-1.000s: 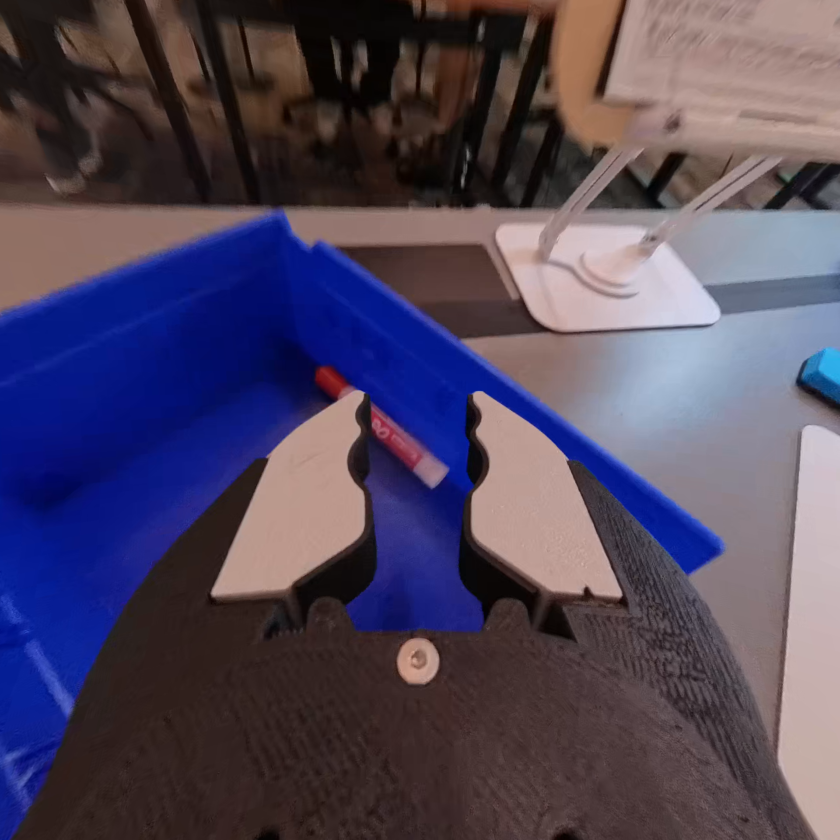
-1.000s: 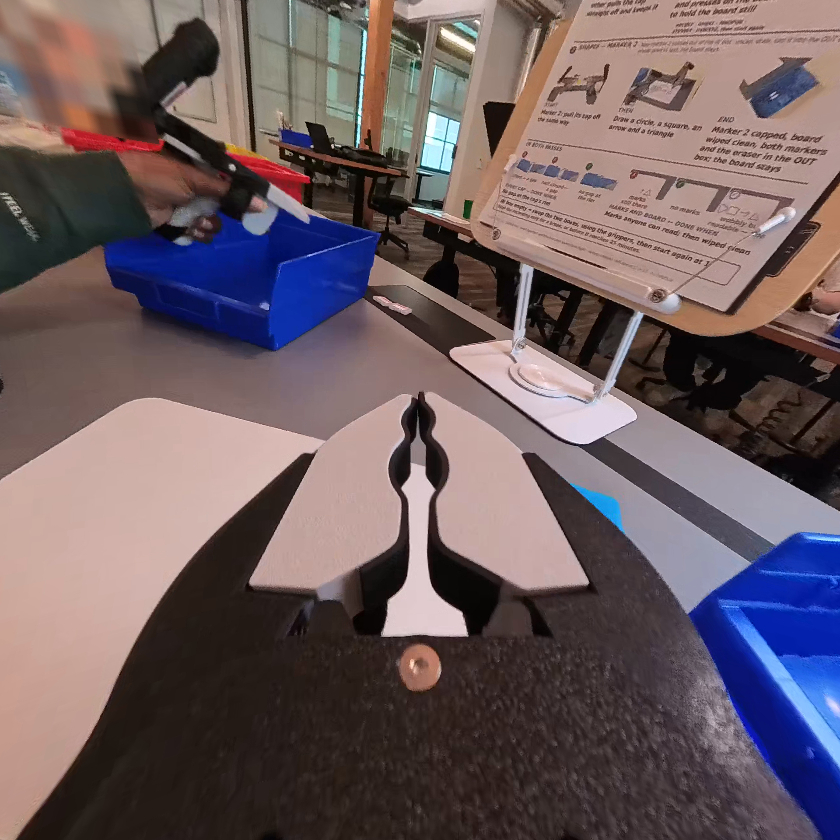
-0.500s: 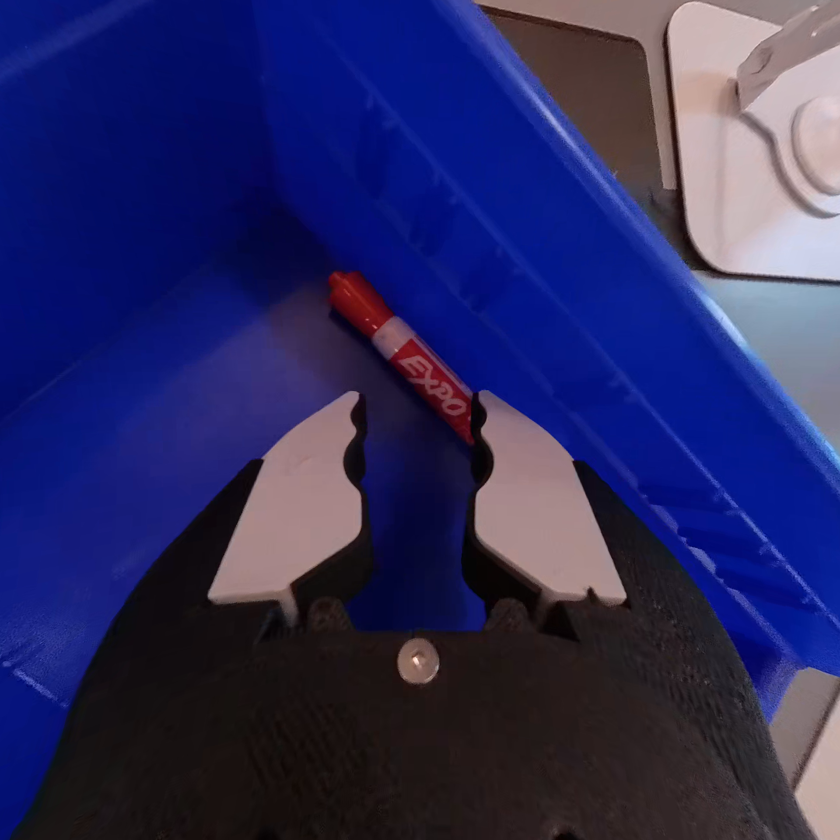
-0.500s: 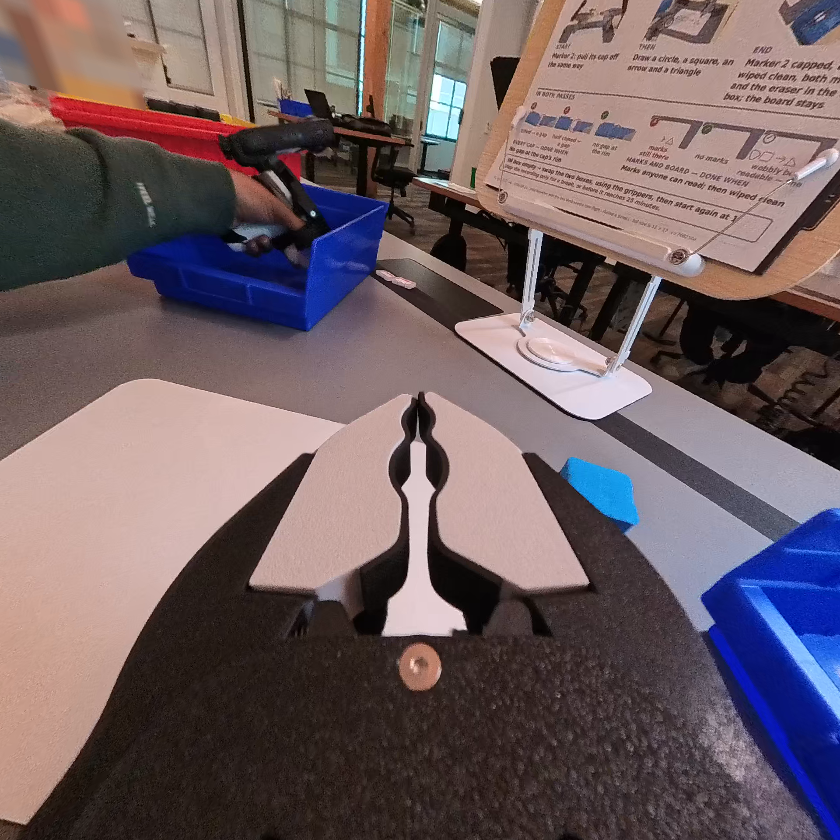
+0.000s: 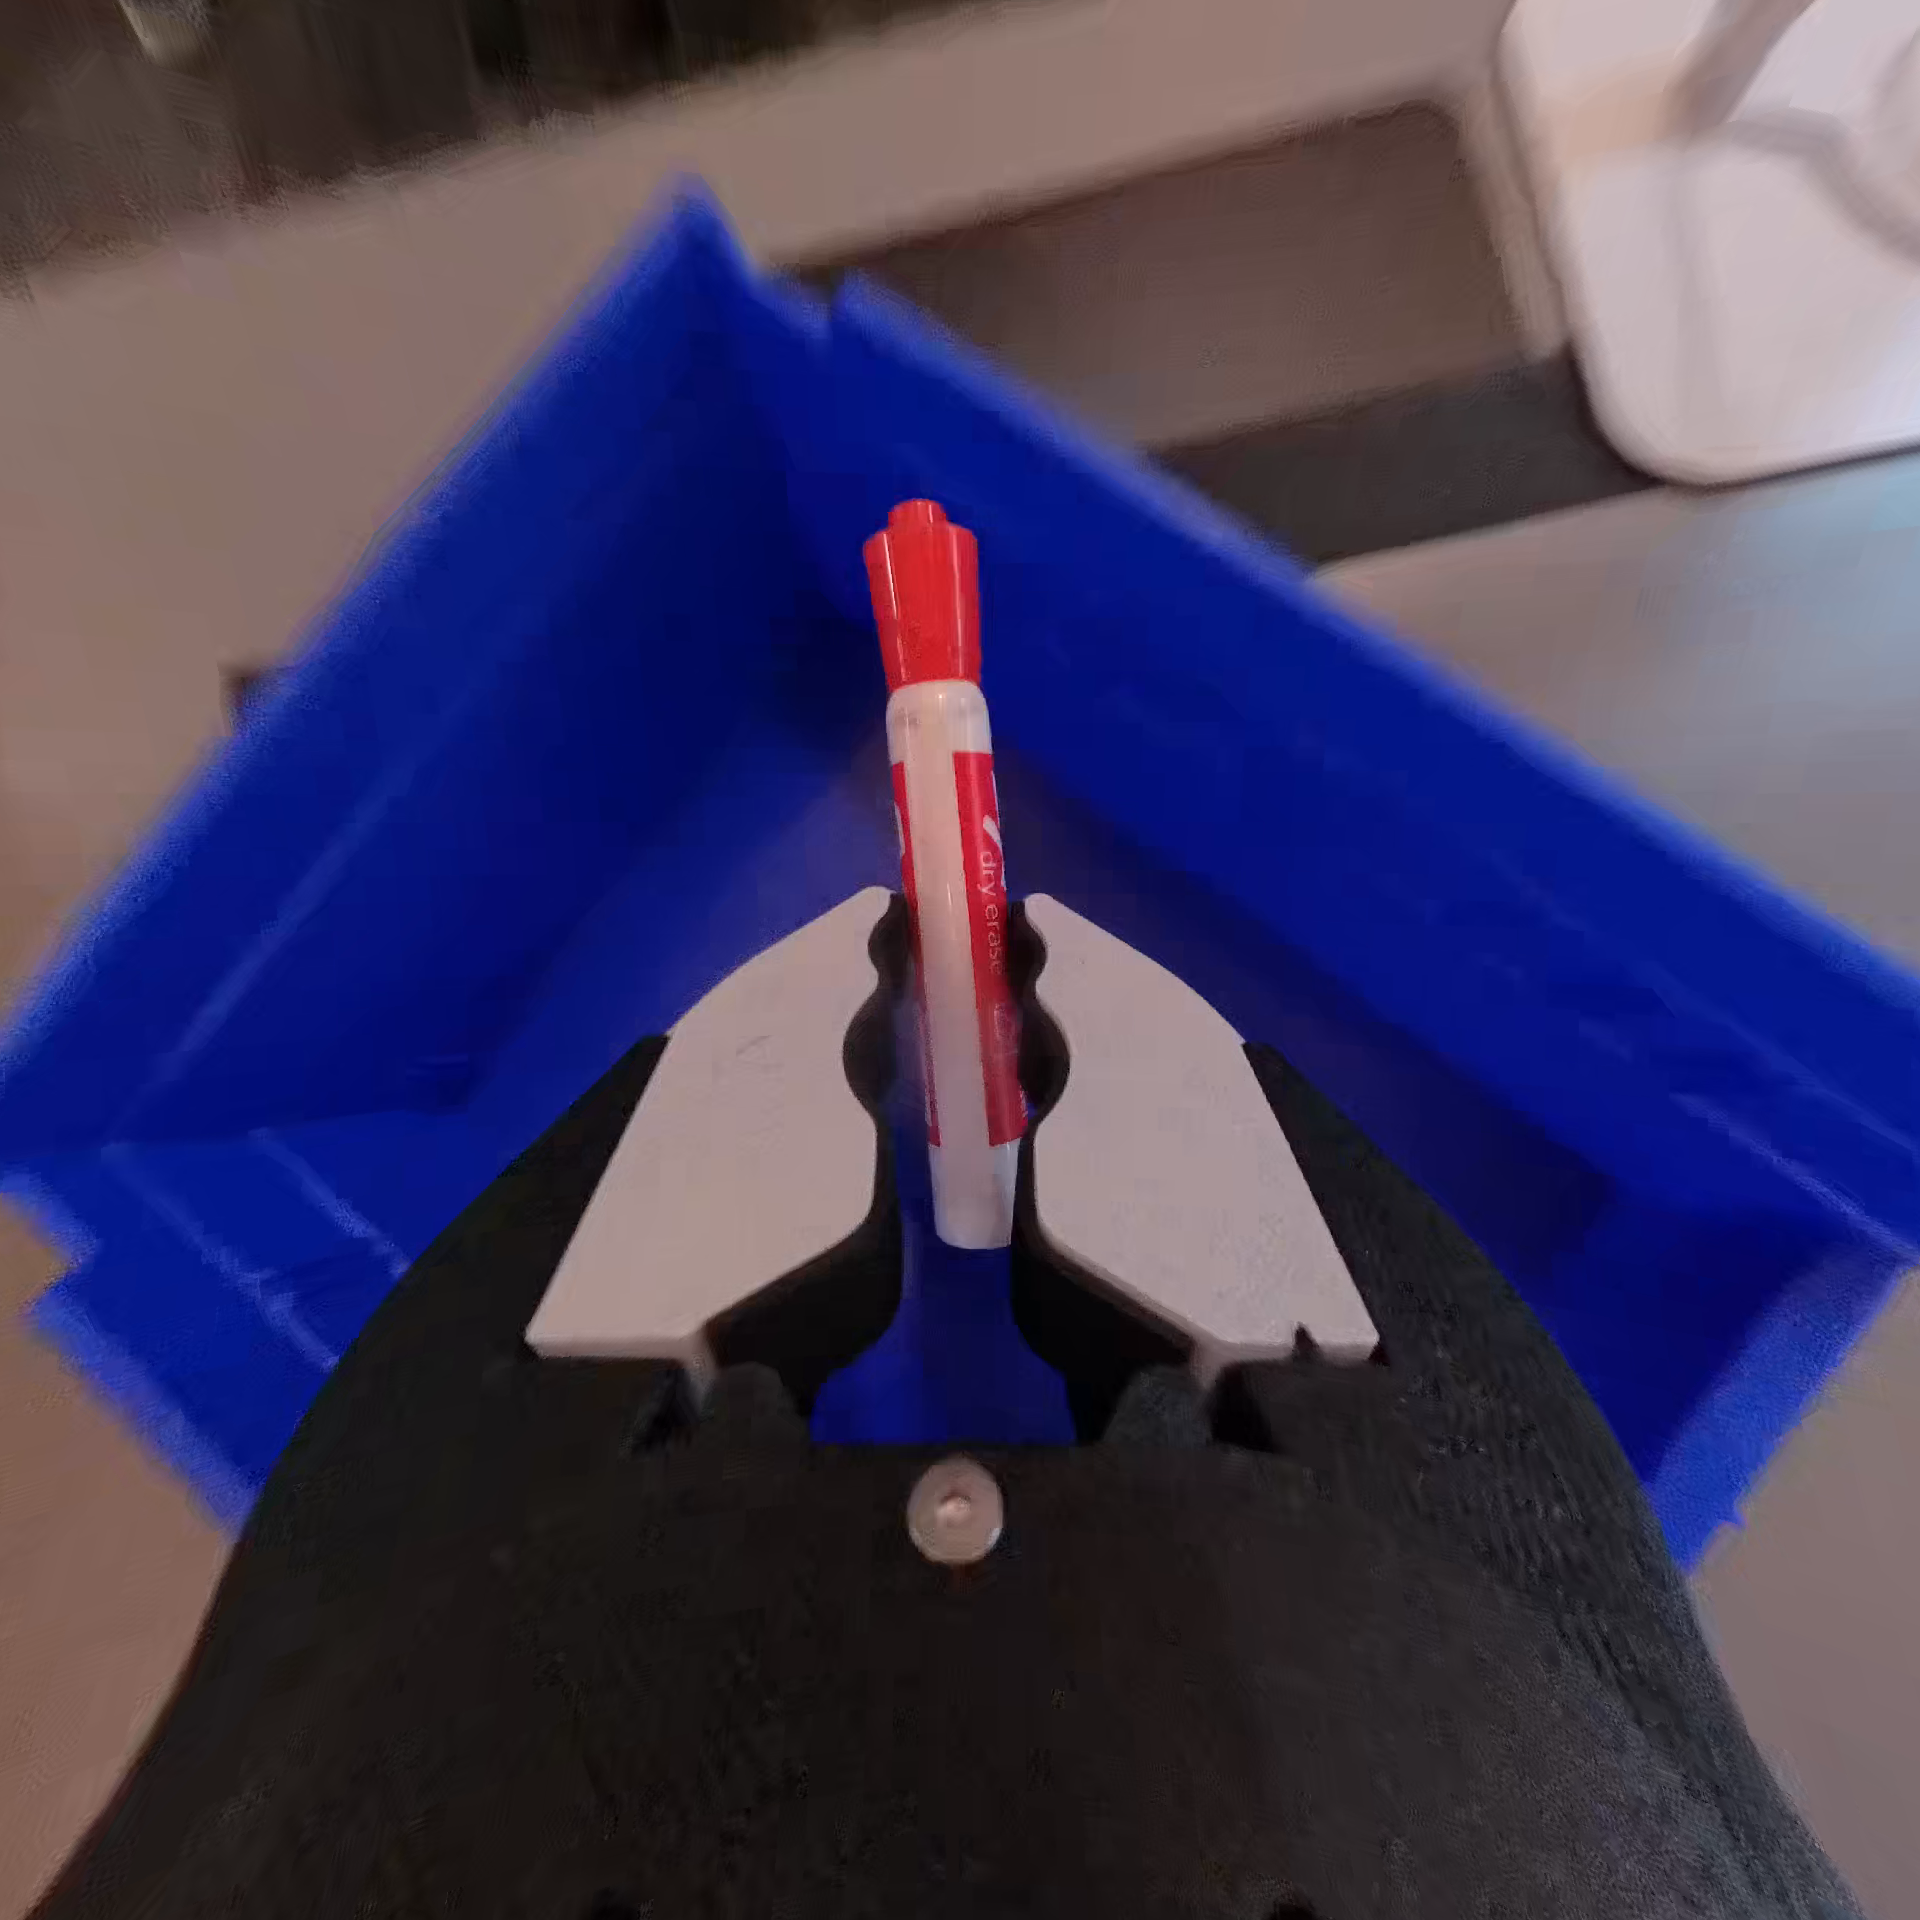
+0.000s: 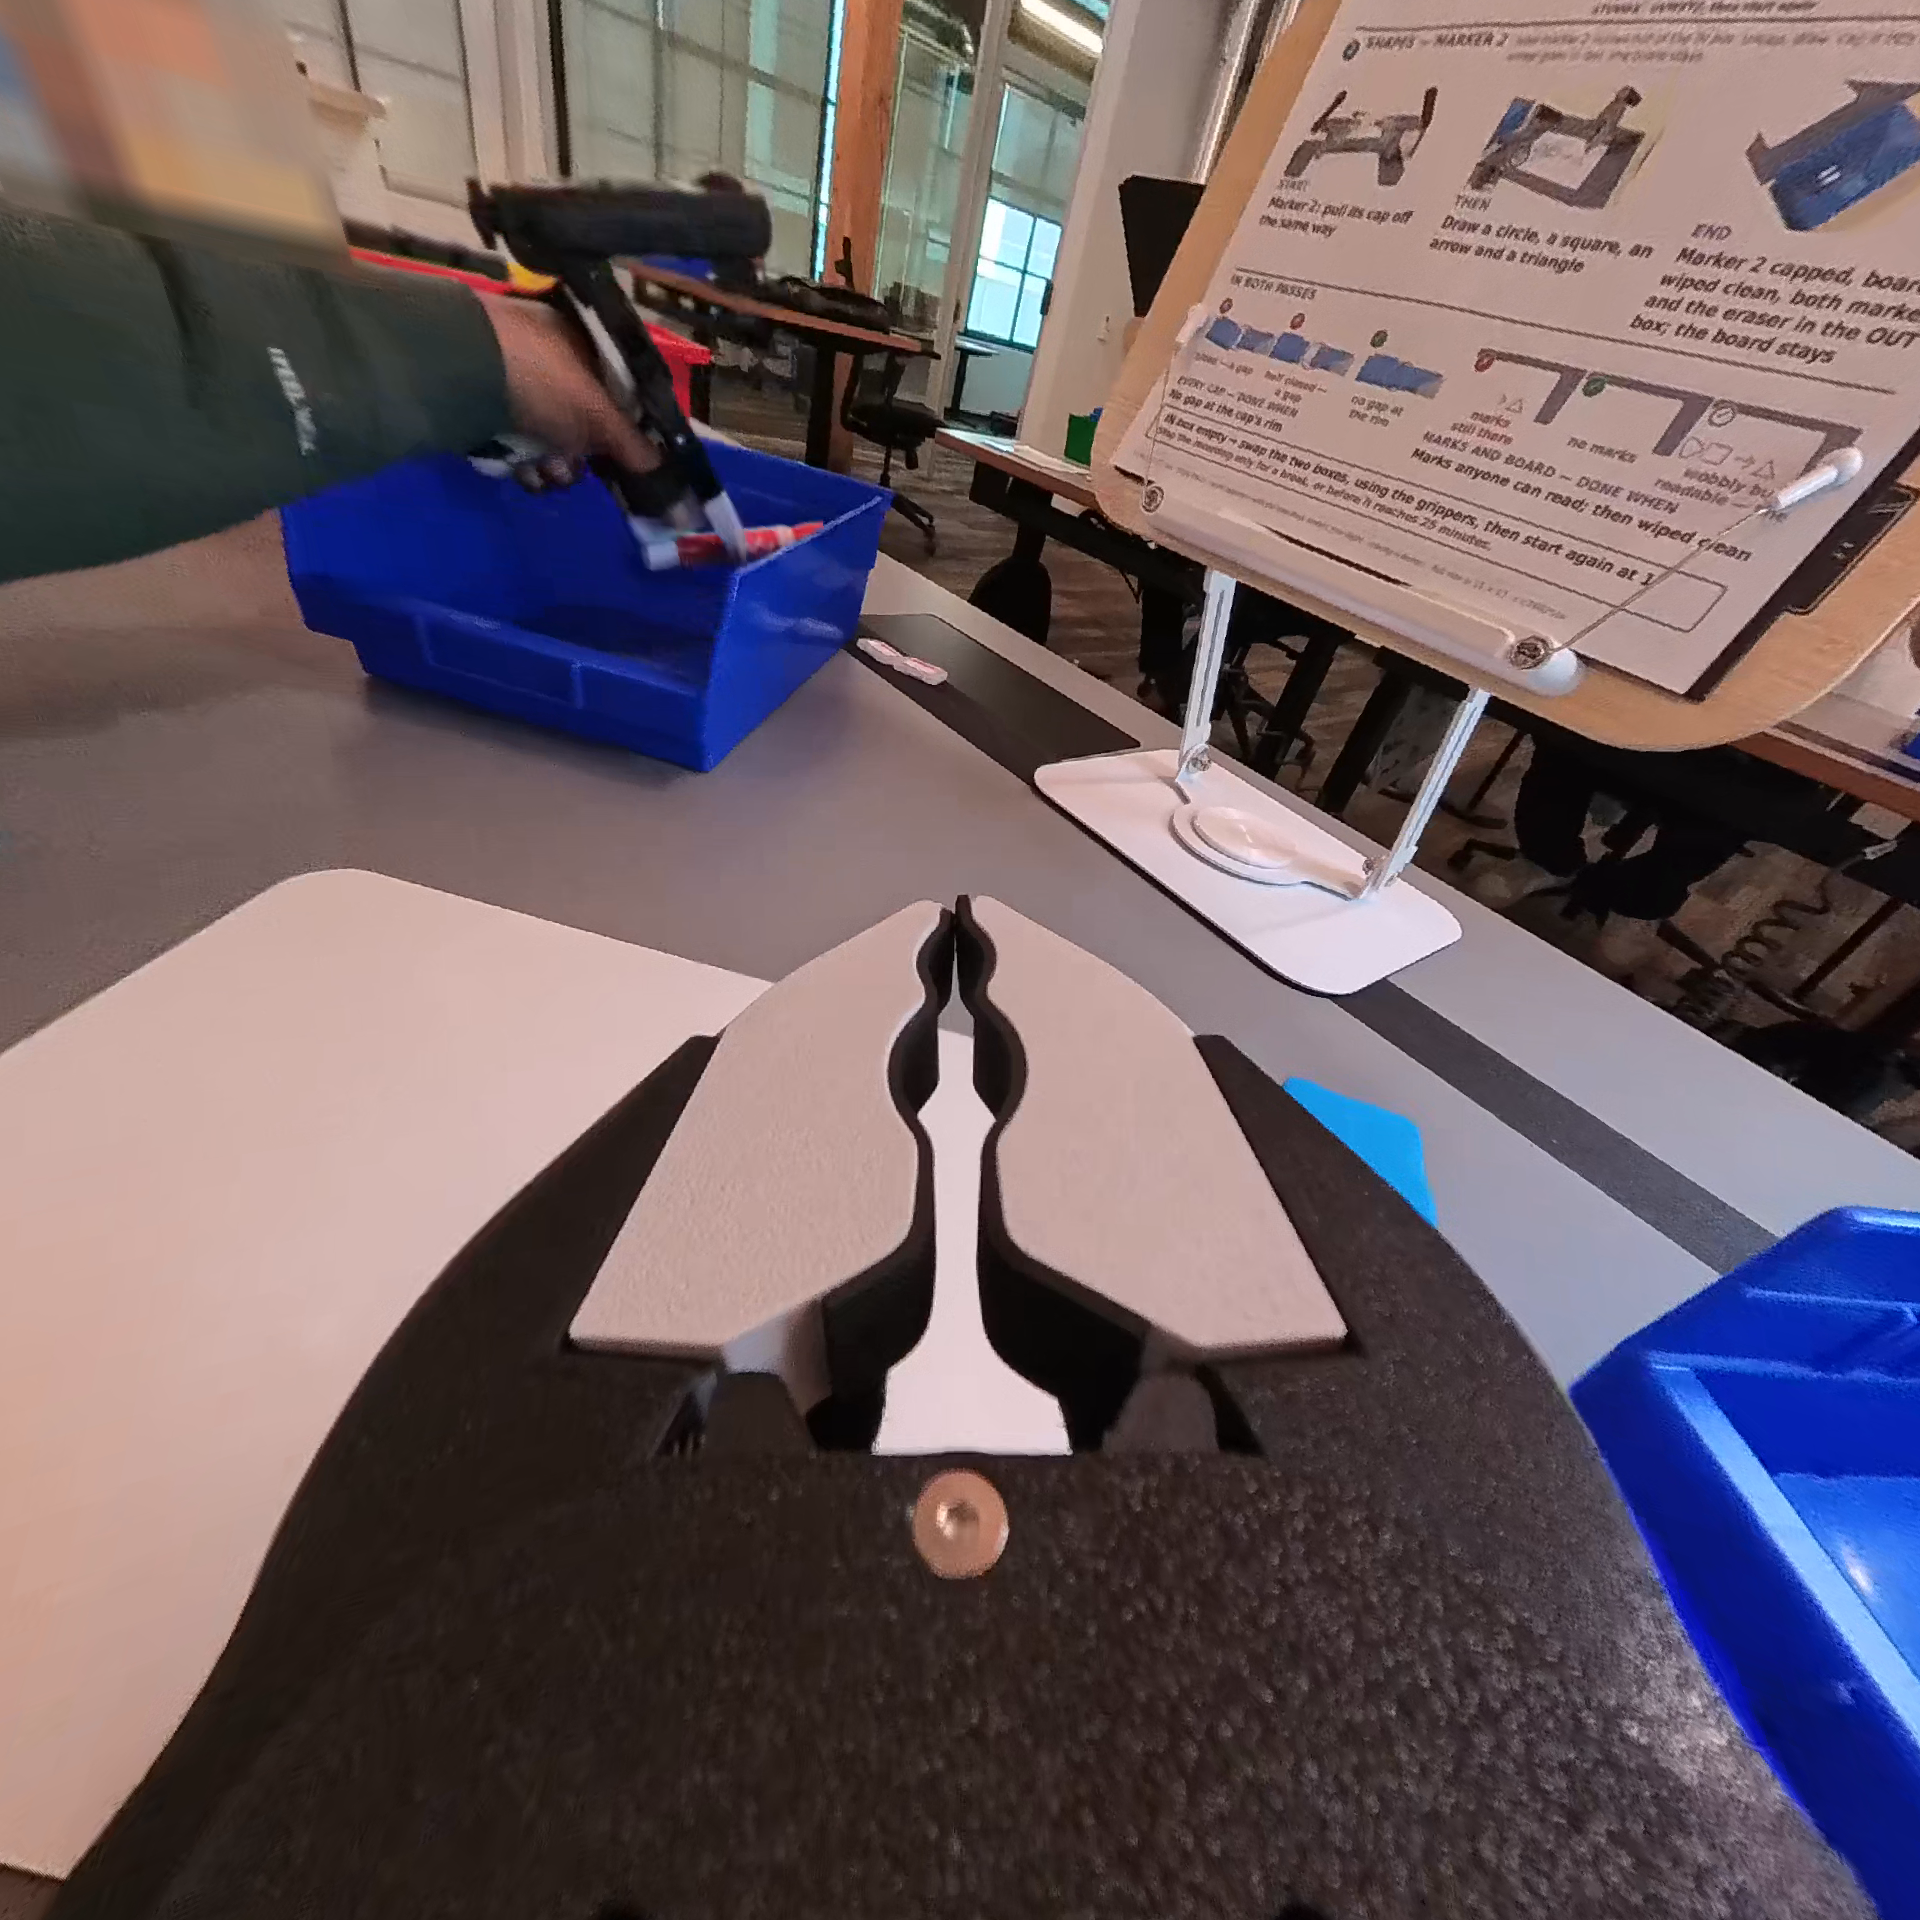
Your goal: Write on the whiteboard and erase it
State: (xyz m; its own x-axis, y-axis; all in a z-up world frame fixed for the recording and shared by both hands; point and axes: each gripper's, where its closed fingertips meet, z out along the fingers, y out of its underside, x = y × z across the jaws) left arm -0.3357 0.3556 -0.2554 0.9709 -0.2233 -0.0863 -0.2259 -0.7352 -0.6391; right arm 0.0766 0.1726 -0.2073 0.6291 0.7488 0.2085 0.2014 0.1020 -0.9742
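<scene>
While the grey surface (image 6: 727,831) carries a blank whiteboard (image 6: 312,1091) with nothing written on it, writing and erasing are both left to do, by my judgement. Blue bin (image 5: 416,831): my left gripper (image 5: 958,904) is over it, jaws clenched on the capped red marker (image 5: 951,904), lifted clear of the floor. Blue eraser (image 6: 1361,1138): untouched just beside the board; my right gripper (image 6: 961,909), jaws pressed together on nothing, hovers over the board.
</scene>
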